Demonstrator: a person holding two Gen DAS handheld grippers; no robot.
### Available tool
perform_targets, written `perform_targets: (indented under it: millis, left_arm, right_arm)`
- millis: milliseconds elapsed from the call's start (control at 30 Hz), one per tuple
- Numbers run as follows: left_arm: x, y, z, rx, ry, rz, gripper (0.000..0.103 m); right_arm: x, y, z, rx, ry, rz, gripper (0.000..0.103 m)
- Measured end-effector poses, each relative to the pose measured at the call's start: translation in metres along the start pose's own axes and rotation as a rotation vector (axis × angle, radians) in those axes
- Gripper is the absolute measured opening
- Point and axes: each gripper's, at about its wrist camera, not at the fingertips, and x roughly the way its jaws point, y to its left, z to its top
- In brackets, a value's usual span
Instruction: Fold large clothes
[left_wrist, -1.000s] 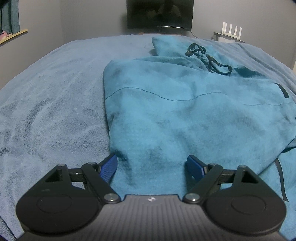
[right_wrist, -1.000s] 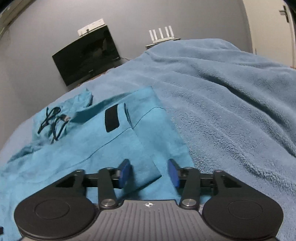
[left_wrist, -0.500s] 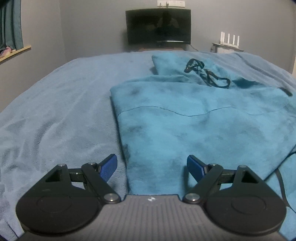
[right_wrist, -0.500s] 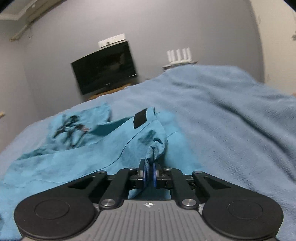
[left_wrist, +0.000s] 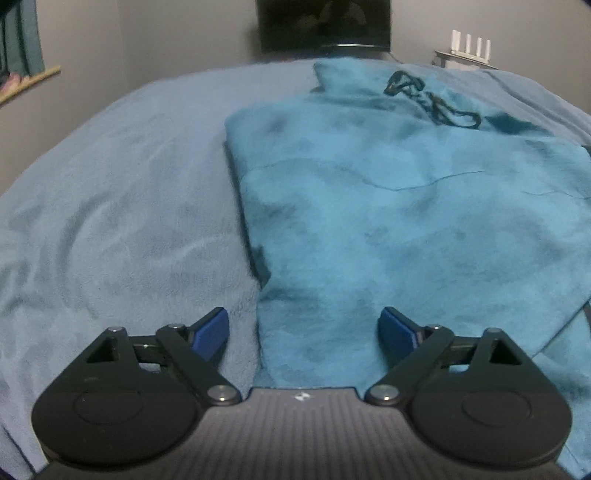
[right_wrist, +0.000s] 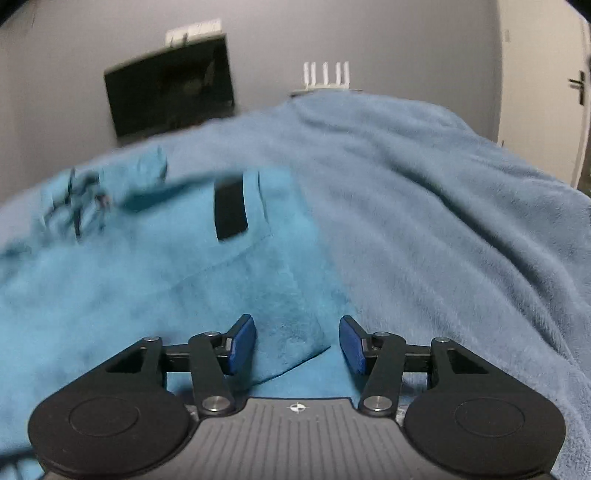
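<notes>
A teal fleece garment (left_wrist: 406, 221) lay flat on the bed's grey-blue plush blanket (left_wrist: 110, 221). The left hand-held gripper (left_wrist: 304, 332) was opening wide over the garment's left edge, gripping nothing. The right hand-held gripper (right_wrist: 297, 343) was opening over a corner, apparently not pinching it, though the view was blurred.

dim, even indoor light with a cool grey-blue cast; its source is out of frame. shadows are soft, with only a thin dark line under the left edge of the teal garment (left_wrist: 406, 221). the right wrist view is smeared by motion blur, worst around the garment's black patch (right_wrist: 229, 208) and the screen (right_wrist: 170, 99) behind it. fisheye bends the blanket (left_wrist: 110, 221) horizon and darkens the corners.
</notes>
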Motion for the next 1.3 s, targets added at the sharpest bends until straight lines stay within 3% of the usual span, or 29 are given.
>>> perform_targets:
  millis: [167,300,433,600,733,800,933,1100,1200,1300]
  left_arm:
    - [0.010,0.011,-0.003,-0.066,0.021,-0.025,0.098]
    - [-0.004,0.010,-0.010,-0.052,0.000,0.014,0.098]
    - [-0.037,-0.002,-0.014,0.027,-0.045,0.072,0.098]
    - [-0.086,-0.033,-0.011,0.163,-0.205,0.097,0.098]
    - [-0.120,-0.061,-0.002,0.229,-0.331,0.031,0.098]
    - [-0.125,-0.076,0.010,0.246,-0.339,0.000,0.098]
    - [-0.123,-0.100,0.042,0.240,-0.300,-0.050,0.098]
    - [-0.089,-0.110,0.057,0.024,-0.252,-0.150,0.099]
    - [-0.054,-0.117,0.040,-0.035,-0.254,-0.126,0.099]
    - [-0.024,-0.121,0.027,0.009,-0.218,-0.115,0.099]
  right_arm:
    - [-0.004,-0.011,0.002,0.008,0.035,0.012,0.050]
    - [-0.027,-0.016,-0.011,0.000,0.054,0.025,0.049]
    - [-0.065,-0.023,-0.014,0.017,0.040,0.031,0.066]
    - [-0.083,-0.040,-0.020,0.060,0.081,-0.026,0.070]
    - [-0.103,-0.053,-0.015,0.182,0.001,0.079,0.070]
    - [-0.109,-0.049,-0.011,0.179,-0.033,0.112,0.070]
    - [-0.111,-0.030,-0.006,0.096,-0.092,0.156,0.070]
    - [-0.094,-0.004,0.007,0.022,-0.154,0.208,0.070]
    - [-0.074,0.008,0.010,-0.032,-0.141,0.231,0.070]
    - [-0.040,0.017,0.004,-0.106,-0.051,0.156,0.067]
